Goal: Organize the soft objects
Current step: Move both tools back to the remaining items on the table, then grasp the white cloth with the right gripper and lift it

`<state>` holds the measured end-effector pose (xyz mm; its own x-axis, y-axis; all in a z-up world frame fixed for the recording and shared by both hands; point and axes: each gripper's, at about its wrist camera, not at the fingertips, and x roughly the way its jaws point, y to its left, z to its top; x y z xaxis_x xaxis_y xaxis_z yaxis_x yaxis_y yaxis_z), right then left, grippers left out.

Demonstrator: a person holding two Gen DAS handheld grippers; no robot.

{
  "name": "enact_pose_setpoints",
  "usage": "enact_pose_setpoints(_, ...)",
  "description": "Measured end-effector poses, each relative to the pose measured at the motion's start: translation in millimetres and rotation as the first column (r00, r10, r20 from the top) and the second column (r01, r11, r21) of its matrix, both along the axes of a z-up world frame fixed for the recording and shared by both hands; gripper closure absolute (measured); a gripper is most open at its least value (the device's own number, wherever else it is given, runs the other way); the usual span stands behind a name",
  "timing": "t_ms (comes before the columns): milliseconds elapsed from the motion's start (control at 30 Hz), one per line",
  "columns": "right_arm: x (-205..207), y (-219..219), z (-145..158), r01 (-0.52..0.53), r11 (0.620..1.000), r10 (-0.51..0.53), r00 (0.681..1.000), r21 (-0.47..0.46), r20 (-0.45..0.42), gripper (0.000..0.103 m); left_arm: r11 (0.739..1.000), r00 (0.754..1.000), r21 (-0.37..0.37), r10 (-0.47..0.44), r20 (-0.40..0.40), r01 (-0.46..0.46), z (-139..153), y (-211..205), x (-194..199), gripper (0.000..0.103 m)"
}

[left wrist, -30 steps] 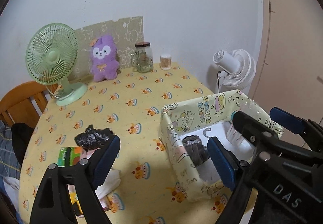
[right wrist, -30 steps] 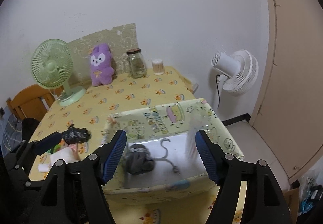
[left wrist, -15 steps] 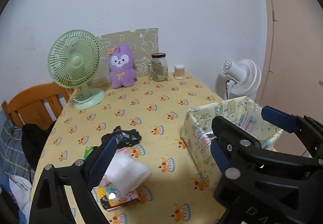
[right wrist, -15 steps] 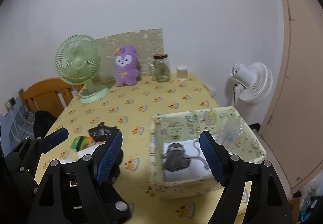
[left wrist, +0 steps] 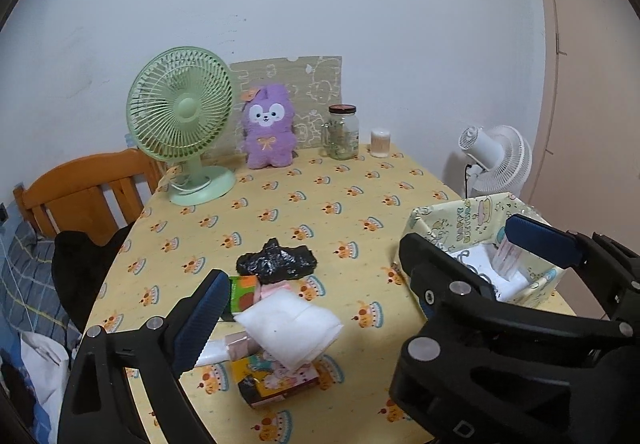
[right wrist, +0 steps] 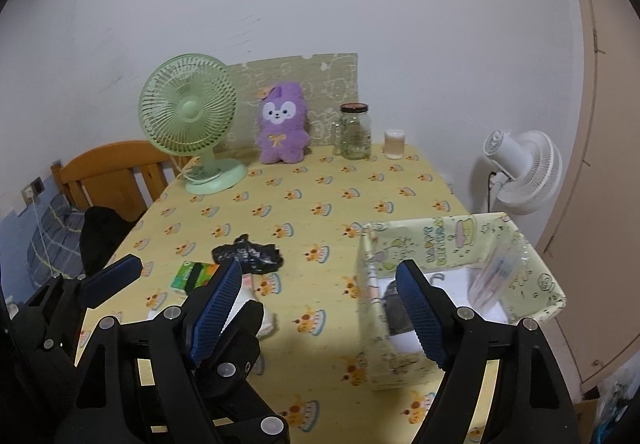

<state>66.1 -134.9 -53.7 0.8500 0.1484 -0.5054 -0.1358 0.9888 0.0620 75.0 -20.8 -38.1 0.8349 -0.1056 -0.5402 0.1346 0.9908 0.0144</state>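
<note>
Two views show one yellow table [left wrist: 320, 204]. In the left wrist view, the left gripper [left wrist: 312, 308] has just been opening and stands wide with nothing between its fingers; a white cloth [left wrist: 290, 328] lies on small packets below it, a black crumpled bag [left wrist: 278, 262] just beyond, and the patterned box [left wrist: 456, 216] to the right. In the right wrist view, the right gripper [right wrist: 320, 316] has also just been opening, gripping nothing; a grey soft thing [right wrist: 394, 304] lies inside the box [right wrist: 440, 240], and a purple plush toy [right wrist: 282, 130] sits at the wall.
</note>
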Motion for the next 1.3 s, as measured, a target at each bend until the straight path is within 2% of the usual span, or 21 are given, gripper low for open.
enact_pose_setpoints(367,5,25,-17,-0.037,0.999,0.037,0.999,0.016,-0.027,0.017,0.999,0.998,0.008,0.054,-0.012,-0.054,-17,23,-1,0.006)
enact_pose_setpoints(1300,46,76,-88,-0.145,0.989,0.15,0.978,0.042,-0.143,0.016,0.992,0.981,0.024,0.129,-0.147,-0.127,-84,69,24,0.007)
